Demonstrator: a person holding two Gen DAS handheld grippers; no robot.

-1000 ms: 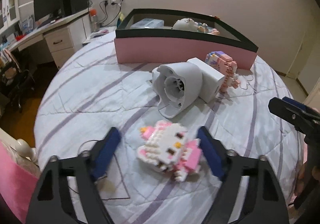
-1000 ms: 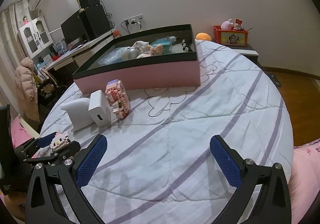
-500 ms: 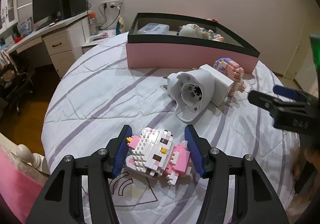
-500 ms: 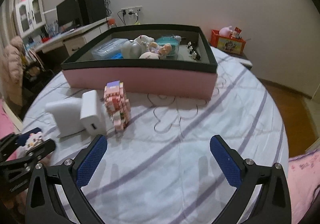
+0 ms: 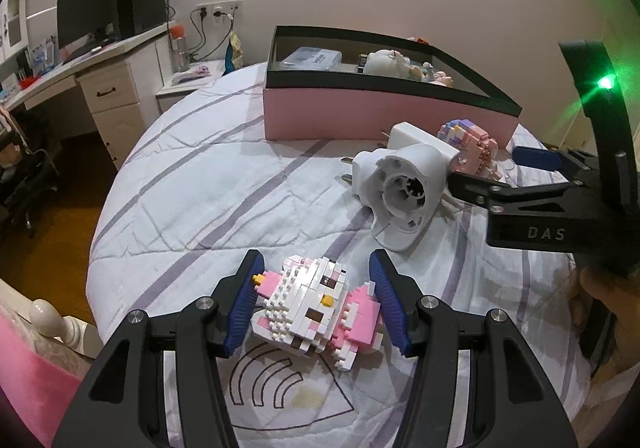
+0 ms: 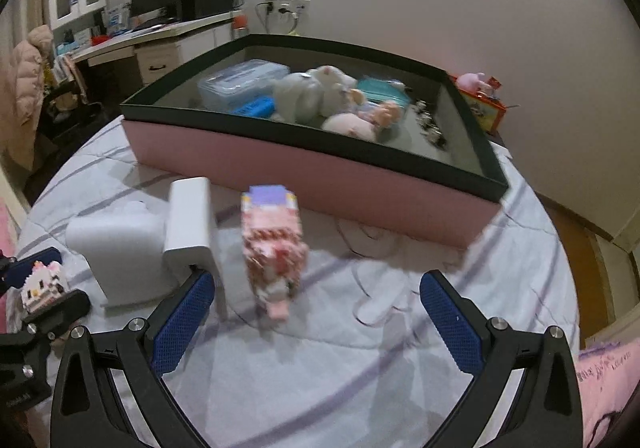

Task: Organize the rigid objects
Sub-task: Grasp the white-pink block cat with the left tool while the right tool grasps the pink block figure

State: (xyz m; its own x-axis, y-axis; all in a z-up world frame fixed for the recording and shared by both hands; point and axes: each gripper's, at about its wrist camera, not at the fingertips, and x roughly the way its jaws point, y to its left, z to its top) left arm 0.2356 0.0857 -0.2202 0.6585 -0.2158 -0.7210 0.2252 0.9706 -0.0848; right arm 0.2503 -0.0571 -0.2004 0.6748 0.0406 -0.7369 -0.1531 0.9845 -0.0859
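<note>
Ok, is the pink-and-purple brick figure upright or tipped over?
Upright. In the right wrist view the brick figure stands tall on the bedspread, purple top uppermost, beside the white charger.

- Two brick-built figures are counted on the bed: white-pink cat figure (image 5: 316, 304), pink-purple block figure (image 6: 274, 244)
- Two white plastic devices: round-mouthed housing (image 5: 400, 188), flat adapter (image 6: 192, 224)
- One pink box (image 6: 312, 172)
- Two grippers: left gripper (image 5: 316, 298), right gripper (image 6: 316, 322)

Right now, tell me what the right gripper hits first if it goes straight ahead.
Most likely the pink block figure standing between the open right gripper fingers' line; depth is blurred, so the bedspread could come first.
</note>
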